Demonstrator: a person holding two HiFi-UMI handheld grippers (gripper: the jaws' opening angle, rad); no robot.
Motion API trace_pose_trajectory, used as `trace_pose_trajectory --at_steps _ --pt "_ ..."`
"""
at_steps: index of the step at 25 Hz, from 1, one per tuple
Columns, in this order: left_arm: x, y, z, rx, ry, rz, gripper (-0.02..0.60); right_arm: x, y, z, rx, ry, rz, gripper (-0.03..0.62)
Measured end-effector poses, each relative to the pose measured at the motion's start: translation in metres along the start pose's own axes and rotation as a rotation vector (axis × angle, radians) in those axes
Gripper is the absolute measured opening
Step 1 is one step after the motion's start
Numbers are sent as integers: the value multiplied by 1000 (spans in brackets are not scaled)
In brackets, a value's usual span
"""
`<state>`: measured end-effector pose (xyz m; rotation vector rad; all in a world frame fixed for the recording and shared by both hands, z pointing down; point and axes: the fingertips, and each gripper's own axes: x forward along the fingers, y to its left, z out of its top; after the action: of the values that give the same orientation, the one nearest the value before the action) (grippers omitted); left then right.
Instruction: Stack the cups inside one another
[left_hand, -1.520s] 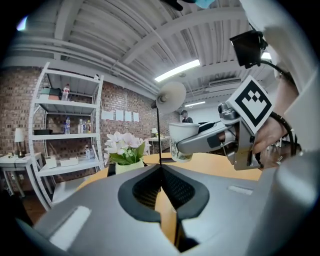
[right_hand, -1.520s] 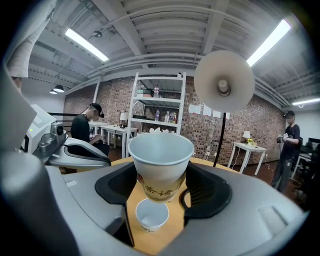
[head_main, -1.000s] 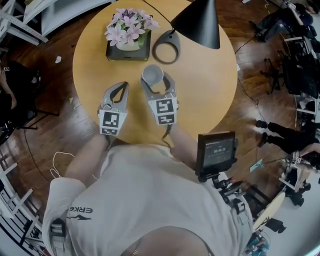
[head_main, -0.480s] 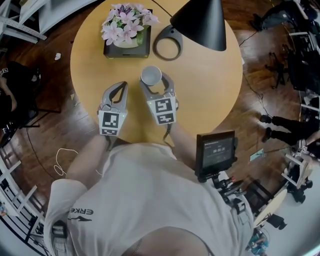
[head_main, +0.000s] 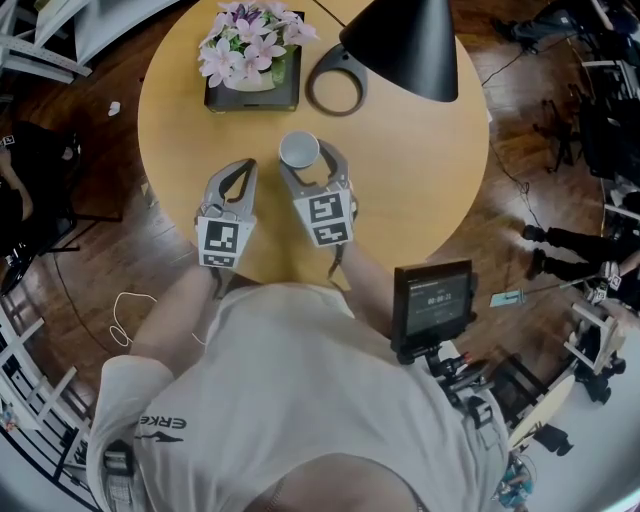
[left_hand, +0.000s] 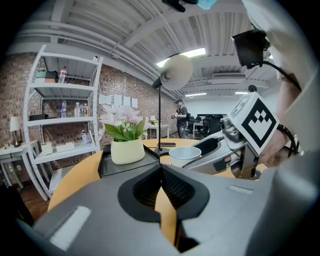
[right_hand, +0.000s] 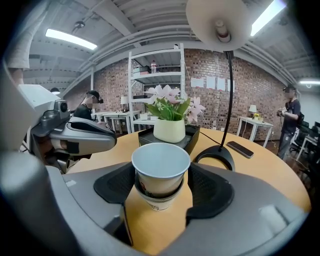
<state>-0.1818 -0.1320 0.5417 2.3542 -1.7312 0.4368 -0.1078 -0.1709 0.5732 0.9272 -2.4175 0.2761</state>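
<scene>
Two paper cups (head_main: 299, 150), one nested inside the other, stand upright near the middle of the round table (head_main: 420, 170), between the jaws of the right gripper (right_hand: 161, 172). Those jaws have just been opening and now stand apart, close on either side of the stack without clamping it. The left gripper (left_hand: 161, 169) hovers at about 8 o'clock from the cups, its jaws closed together on nothing. Pink flowers (head_main: 250, 45) in a black tray (head_main: 292, 92) sit at 11 o'clock from the cups, and the lamp base (head_main: 342, 60) sits at 1 o'clock.
</scene>
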Motion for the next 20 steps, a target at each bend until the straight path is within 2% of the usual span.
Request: trace_pose_trajectory --at_steps 20 --pt "0 -8 2 0 -13 -6 2 -10 0 -7 3 22 11 374"
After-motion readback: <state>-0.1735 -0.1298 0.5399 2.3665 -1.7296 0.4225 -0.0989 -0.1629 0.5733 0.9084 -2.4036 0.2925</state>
